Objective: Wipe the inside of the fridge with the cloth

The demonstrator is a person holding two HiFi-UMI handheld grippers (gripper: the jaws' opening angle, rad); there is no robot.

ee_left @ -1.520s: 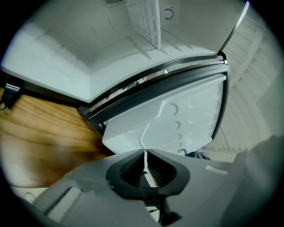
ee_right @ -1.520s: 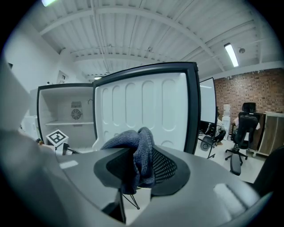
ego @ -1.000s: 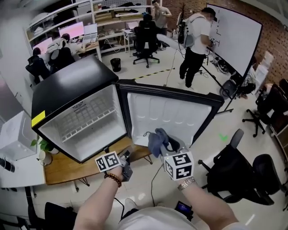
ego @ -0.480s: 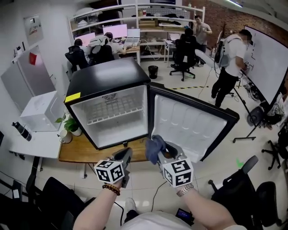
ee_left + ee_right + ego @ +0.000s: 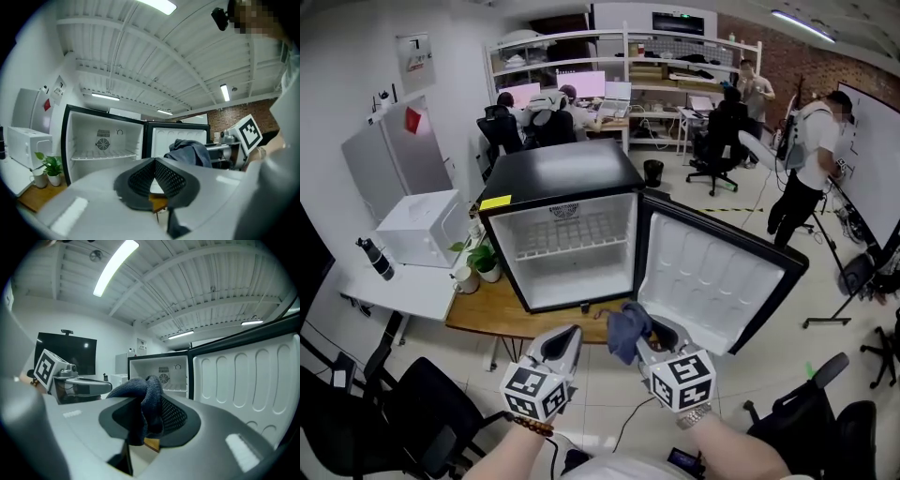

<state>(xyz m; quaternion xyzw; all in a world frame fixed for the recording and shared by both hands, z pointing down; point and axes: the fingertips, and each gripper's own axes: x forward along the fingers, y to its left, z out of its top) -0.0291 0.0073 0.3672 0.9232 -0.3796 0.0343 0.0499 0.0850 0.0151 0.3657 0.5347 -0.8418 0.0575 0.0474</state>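
Soft, dark-blue knitted cloth [image 5: 146, 401] is pinched in the right gripper [image 5: 647, 334], just in front of the open black, white-lined mini fridge [image 5: 558, 173]. It is judged light, limp and non-slippery, best gripped at a bunched fold. The left gripper [image 5: 567, 339] is pressed together, empty.

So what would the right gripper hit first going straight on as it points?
Probably the open fridge, near its hinge side; nothing shows in between, though the held cloth hides part of the line.
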